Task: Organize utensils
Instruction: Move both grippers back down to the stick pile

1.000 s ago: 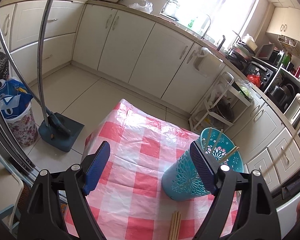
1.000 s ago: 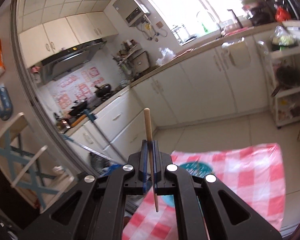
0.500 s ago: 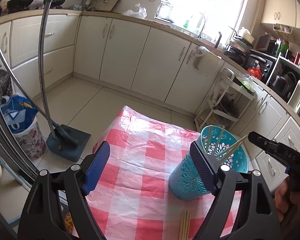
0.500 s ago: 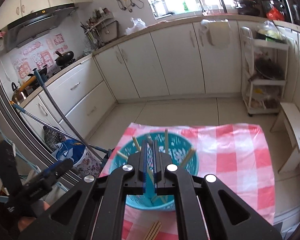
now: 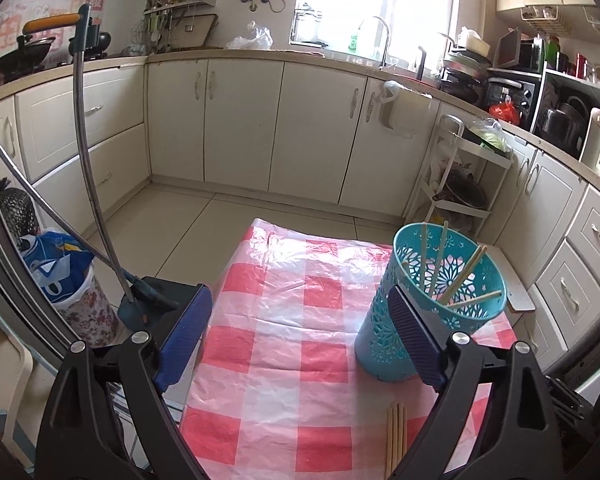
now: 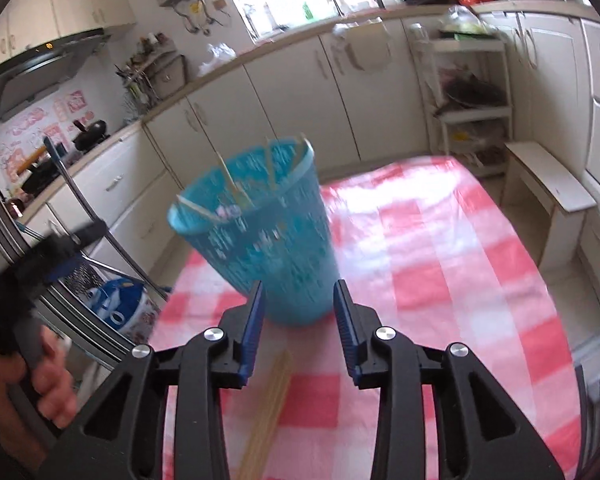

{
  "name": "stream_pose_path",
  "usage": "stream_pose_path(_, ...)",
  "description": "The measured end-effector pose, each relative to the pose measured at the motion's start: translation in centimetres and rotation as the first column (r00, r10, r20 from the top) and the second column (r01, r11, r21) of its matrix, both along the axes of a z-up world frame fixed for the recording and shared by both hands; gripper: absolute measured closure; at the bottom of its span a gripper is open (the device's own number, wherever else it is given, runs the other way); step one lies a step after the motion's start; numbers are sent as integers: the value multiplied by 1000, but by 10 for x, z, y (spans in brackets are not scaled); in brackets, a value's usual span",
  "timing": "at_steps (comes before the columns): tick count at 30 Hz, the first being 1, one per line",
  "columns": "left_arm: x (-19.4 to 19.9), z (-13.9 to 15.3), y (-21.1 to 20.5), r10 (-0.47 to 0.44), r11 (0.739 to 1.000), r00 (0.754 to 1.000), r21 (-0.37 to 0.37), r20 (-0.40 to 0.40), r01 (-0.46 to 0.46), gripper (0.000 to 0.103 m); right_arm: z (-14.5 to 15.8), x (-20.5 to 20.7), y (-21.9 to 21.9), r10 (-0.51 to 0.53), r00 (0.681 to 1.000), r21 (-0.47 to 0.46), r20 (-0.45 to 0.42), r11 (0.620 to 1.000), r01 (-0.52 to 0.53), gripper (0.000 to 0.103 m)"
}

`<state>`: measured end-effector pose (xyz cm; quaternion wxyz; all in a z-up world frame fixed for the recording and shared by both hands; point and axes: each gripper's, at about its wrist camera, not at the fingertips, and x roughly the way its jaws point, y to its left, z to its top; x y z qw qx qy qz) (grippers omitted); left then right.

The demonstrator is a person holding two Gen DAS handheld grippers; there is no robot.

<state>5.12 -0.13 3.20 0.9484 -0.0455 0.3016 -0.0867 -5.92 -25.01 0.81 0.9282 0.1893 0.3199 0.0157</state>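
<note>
A kitchen of cream cabinets surrounds a small desk [image 5: 324, 364] under a pink checked cloth. The teal holder [image 5: 432, 312] stands near its right edge with several chopsticks [image 5: 440, 260] in it; a loose bundle [image 6: 270, 400] lies in front. The right gripper [image 6: 298, 328], jaws just opening and empty, sits low over that bundle, so I judge the next pick is due: settle onto one stick and close. The left gripper [image 5: 300, 340] waits wide and empty. The cloth past the holder is bare, with the desk edge near on the left
</note>
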Motion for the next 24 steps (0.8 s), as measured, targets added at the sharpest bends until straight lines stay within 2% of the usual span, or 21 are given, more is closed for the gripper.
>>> stream_pose_path(2, -4, -3, 0, -4, 1000, 1000, 12, -5, 4, 16, -5, 0, 2, 5, 1000, 9, -10, 1000, -4, 68)
stream_pose_path(8, -11, -12, 0, -16, 999, 1000, 47, -21, 17, 14, -24, -1, 19, 41, 996, -55, -84, 997, -46, 68)
stream_pose_path(15, 0, -21, 6, -3, 999, 996, 53, -93, 8, 14, -68, 13, 37, 94, 960, -75, -263, 990, -117, 68)
stream_pose_path(24, 3, -31, 2, -24, 995, 992, 96, -125, 36, 13, -78, 15, 56, 118, 943, -152, -312, 973, -172, 71)
